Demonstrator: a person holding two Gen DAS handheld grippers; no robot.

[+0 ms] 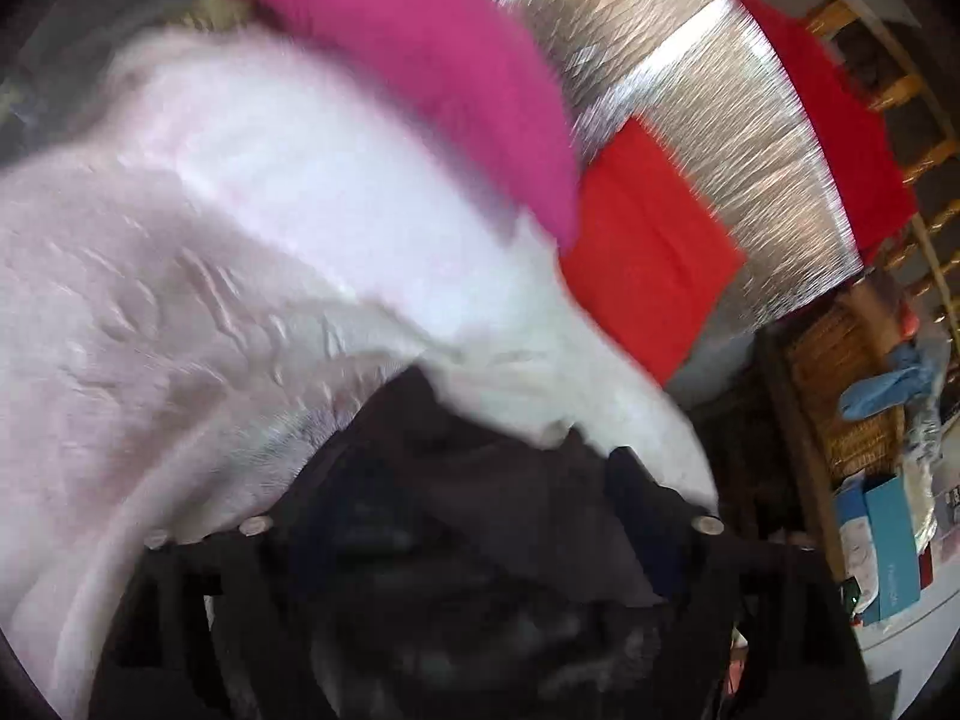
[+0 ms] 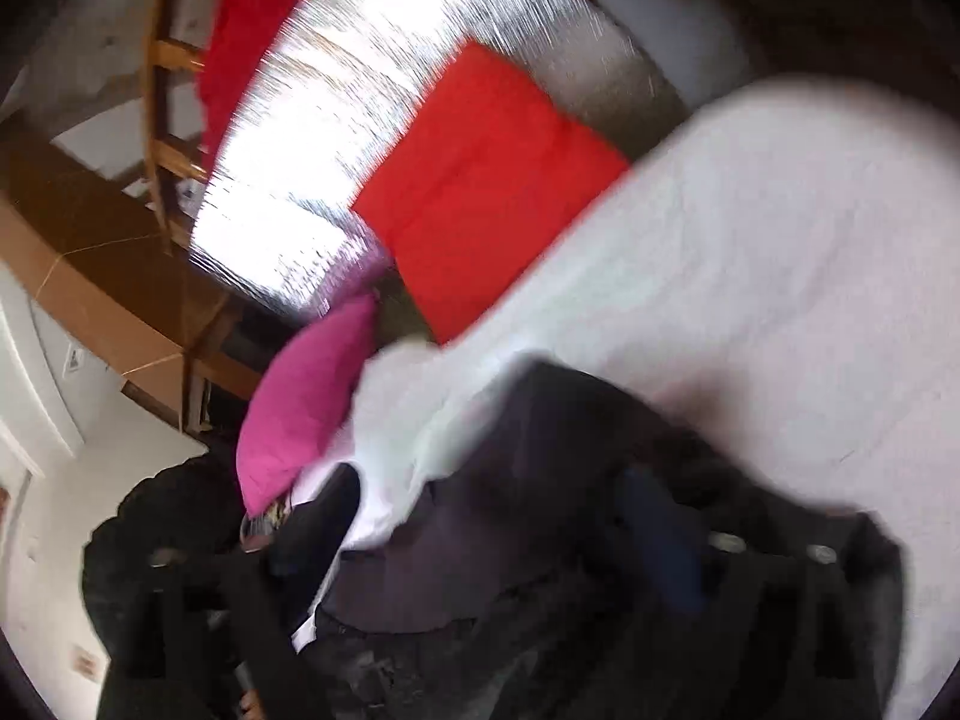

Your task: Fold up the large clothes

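Blue box [image 1: 891, 546] left view only.

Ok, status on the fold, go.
Both tongs open, nothing gripped. Pale pink garment spread on the silver surface, its edge draped at the tongs. Folded red cloth and magenta piece lie beside it.

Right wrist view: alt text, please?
Blurred fisheye view: a pale pink garment fills the right side, over a silver reflective surface. A folded red cloth lies on that surface, and a magenta cloth sits left of centre.
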